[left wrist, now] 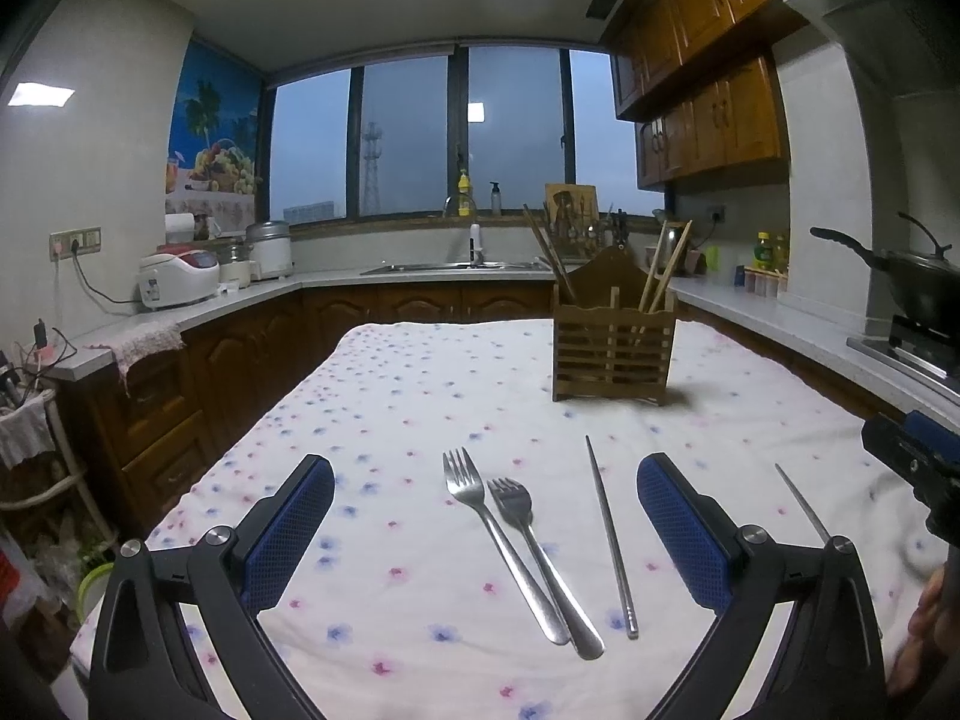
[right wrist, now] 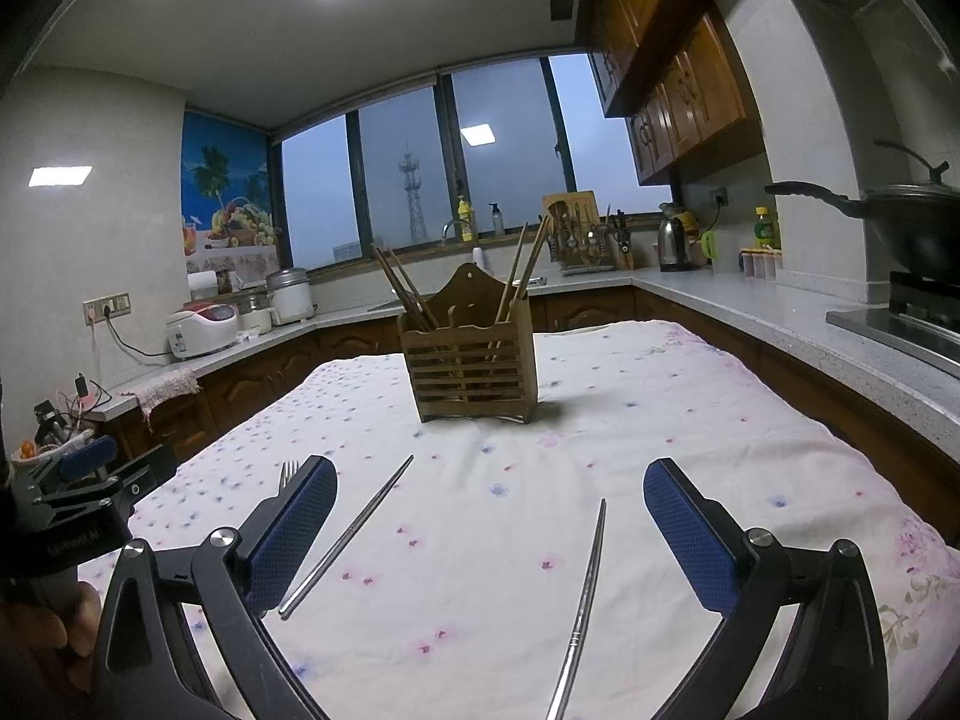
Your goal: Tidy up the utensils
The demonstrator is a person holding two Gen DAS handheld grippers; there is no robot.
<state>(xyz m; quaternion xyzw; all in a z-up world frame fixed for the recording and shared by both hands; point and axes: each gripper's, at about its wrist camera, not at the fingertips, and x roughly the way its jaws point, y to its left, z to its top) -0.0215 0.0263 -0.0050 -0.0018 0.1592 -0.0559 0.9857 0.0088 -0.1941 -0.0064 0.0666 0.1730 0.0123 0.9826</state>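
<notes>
Forks [left wrist: 516, 546] between spread left claw [left wrist: 485, 528], chopstick [right wrist: 585, 606] between spread right claw [right wrist: 489, 531].

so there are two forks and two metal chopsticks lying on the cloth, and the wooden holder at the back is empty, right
Not quite: the wooden holder is not empty. The right wrist view shows wooden chopsticks standing in it. The rest holds: two forks and two metal chopsticks lie on the cloth.

Two steel forks [left wrist: 516, 546] side by side, touching, centre frame; two metal chopsticks [left wrist: 612, 540] flat, well apart, to their right; slatted wooden holder [left wrist: 612, 348] upright beyond, wooden chopsticks [left wrist: 657, 270] inside.
</notes>
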